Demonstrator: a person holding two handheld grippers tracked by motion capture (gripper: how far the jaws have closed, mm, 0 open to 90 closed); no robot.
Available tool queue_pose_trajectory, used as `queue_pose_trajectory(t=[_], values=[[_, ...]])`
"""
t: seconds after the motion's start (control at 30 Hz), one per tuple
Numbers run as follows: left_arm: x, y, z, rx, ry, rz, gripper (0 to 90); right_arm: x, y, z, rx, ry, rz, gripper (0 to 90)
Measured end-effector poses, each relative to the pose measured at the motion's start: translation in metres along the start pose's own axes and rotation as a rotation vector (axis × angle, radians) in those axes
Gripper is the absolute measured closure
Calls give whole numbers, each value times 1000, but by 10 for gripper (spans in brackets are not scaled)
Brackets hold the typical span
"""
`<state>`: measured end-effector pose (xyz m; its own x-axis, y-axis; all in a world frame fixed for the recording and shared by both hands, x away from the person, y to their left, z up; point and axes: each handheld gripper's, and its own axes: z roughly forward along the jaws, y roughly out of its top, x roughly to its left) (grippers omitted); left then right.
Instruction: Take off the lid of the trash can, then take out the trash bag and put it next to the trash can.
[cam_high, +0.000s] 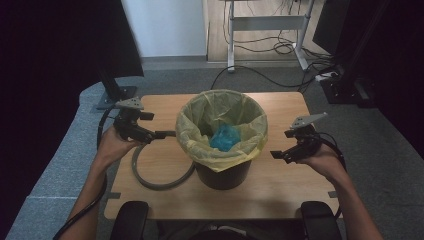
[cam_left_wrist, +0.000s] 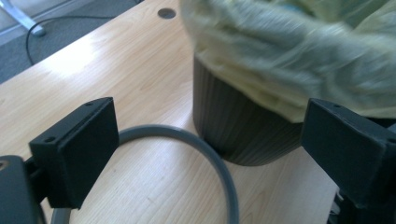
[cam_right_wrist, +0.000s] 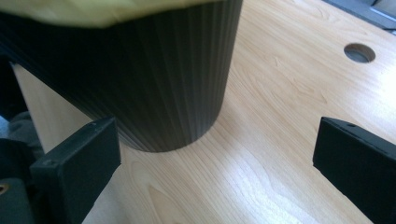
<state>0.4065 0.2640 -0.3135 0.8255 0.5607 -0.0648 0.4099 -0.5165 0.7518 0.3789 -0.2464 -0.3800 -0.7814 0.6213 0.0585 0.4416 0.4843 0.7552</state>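
A black ribbed bin (cam_high: 223, 172) stands mid-table, lined with a yellow bag (cam_high: 200, 120) folded over its rim. Something crumpled and blue (cam_high: 224, 137) lies inside. A grey ring (cam_high: 160, 181) lies flat on the table against the bin's left side. My left gripper (cam_high: 165, 134) is open just left of the bag's rim, above the ring. The right gripper (cam_high: 276, 155) is open to the right of the bin, apart from it. In the left gripper view the ring (cam_left_wrist: 212, 156) curves toward the bin (cam_left_wrist: 238, 126) under the bag (cam_left_wrist: 289, 51). The right gripper view looks at the bin's wall (cam_right_wrist: 140, 74).
The wooden table (cam_high: 280, 190) has a cable hole (cam_right_wrist: 359, 52) near its edge. A monitor stand (cam_high: 112, 92) is at the back left corner. Desk legs (cam_high: 265, 30) and floor cables (cam_high: 280, 47) lie beyond the table. Black chair arms (cam_high: 131, 220) sit at the near edge.
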Motion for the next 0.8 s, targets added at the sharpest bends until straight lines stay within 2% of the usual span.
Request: queue_pose_trajectory(t=[0.23,0.53,0.7,0.8], values=[[-17,20,-2,15,-27,70,25,7,22,-13,-13,40,-37,7],[-38,40,3,19,-74,132,24,18,50,-28,-32,96,-76,7],[-48,51,4,5,-123,161,27,25,65,-32,-40,119,-107,8],[-56,58,7,5,-151,192,31,31,72,-33,-40,140,-132,8]])
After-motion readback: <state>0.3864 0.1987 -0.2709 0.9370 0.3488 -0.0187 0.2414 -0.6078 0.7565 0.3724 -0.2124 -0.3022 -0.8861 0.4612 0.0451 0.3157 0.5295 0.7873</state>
